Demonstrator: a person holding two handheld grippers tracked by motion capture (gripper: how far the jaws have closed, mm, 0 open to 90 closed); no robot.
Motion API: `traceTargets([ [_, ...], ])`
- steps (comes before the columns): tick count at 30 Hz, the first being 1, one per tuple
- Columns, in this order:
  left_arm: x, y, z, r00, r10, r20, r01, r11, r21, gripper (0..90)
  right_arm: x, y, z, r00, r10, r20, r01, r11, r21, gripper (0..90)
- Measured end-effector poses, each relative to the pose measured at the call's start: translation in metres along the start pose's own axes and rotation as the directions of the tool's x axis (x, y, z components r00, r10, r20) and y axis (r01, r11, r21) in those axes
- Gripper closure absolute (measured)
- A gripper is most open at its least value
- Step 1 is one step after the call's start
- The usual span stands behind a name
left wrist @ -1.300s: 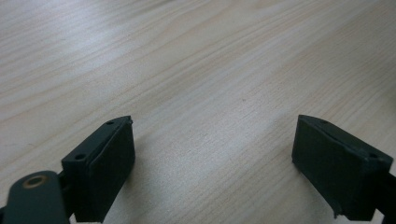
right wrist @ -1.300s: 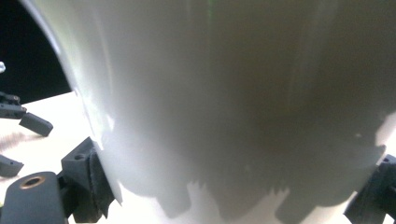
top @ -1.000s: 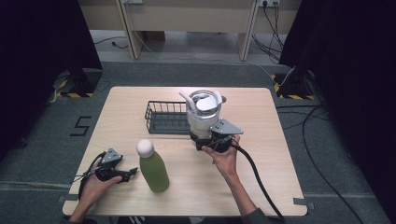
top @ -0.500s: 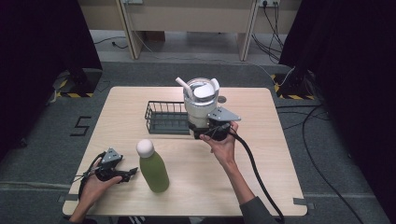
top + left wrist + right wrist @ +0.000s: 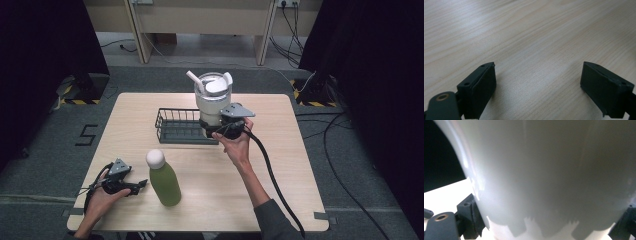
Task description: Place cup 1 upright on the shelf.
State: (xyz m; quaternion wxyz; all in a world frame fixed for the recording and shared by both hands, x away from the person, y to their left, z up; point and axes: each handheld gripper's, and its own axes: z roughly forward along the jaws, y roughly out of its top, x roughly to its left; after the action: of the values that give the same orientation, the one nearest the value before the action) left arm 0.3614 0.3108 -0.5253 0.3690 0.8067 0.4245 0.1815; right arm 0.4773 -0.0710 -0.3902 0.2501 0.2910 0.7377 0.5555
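We see a light wooden table (image 5: 280, 195) from the high view. Dark floor lies all around its four edges. The near half of the table has lots of bare wood. The far left corner is bare too.

A black wire basket (image 5: 181, 126) sits near the middle of the table, a bit toward the far edge. A green bottle (image 5: 163, 178) with a white round cap stands upright closer to us, well apart from the basket.

Our right claw (image 5: 220, 127) has a big white tumbler (image 5: 213, 98) between its jaws. The jaws are spread wide and press on the tumbler's lower part, one on each side. In the right gripper view the tumbler's white wall (image 5: 554, 170) is right up close, with a black jaw at each bottom corner. The tumbler stands upright, with a lid and a white straw on top. It is held just at the right end of the basket. We cannot tell if it touches the basket or the table.

Our left claw (image 5: 136, 186) rests low on the table near the left front corner, just beside the green bottle. In the left gripper view its jaws (image 5: 537, 87) are wide open, with bare wood between them. It holds nothing.
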Motion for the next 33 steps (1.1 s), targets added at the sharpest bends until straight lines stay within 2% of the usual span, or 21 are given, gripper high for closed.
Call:
traceTargets([
  [6, 0.000, 0.000, 0.000, 1.0000, 0.000, 0.000, 0.000, 1.0000, 0.001, 12.5, 0.000, 0.008, 0.013, 0.9999, 0.010, -0.013, -0.010, 1.000, -0.001, 11.4],
  [11, 0.000, 0.000, 0.000, 1.0000, -0.002, 0.001, 0.002, 1.0000, 0.001, 12.6, 0.000, 0.015, 0.029, 0.9999, -0.004, -0.011, 0.004, 1.000, 0.005, 11.4],
  [19, 0.000, 0.000, 0.000, 1.0000, -0.001, 0.001, 0.001, 1.0000, 0.001, 12.6, -0.003, 0.017, 0.045, 1.0000, 0.006, -0.004, -0.006, 1.000, 0.011, 11.4],
  [25, 0.000, 0.000, 0.000, 1.0000, 0.000, 0.001, 0.000, 1.0000, 0.001, 12.7, -0.006, 0.018, 0.053, 1.0000, -0.007, 0.001, 0.007, 1.000, 0.018, 11.4],
  [33, 0.000, 0.000, 0.000, 1.0000, 0.001, 0.002, -0.001, 1.0000, 0.001, 12.7, -0.012, 0.013, 0.067, 0.9998, 0.015, 0.014, -0.015, 1.000, 0.010, 11.4],
])
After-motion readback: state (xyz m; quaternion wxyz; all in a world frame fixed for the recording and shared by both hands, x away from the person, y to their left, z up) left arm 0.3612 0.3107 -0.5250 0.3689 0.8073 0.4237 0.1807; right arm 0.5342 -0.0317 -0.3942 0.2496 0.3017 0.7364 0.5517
